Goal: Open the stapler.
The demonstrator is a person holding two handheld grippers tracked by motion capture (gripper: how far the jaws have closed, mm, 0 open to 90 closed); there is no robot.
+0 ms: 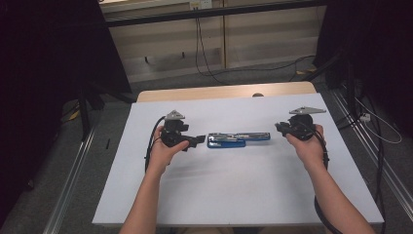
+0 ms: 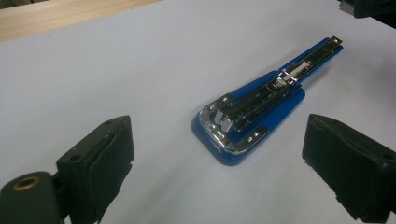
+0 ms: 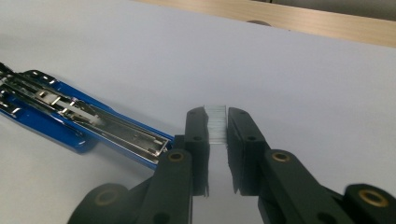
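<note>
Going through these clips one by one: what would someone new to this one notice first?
The eye lands on the blue stapler, swung open and lying flat at the middle of the white table, its metal staple channel bared. Next, in the right gripper view, the right gripper pinches a strip of staples just above the table near the stapler's tip. The left gripper waits open at the stapler's other end.

Our forearms are bare; our black tongs (image 1: 202,140) (image 1: 278,127) carry brass-ringed screws, grey three-cornered plates and trailing black cables.

Overhead faces forward — tong cameras share stapler (image 1: 238,139)
</note>
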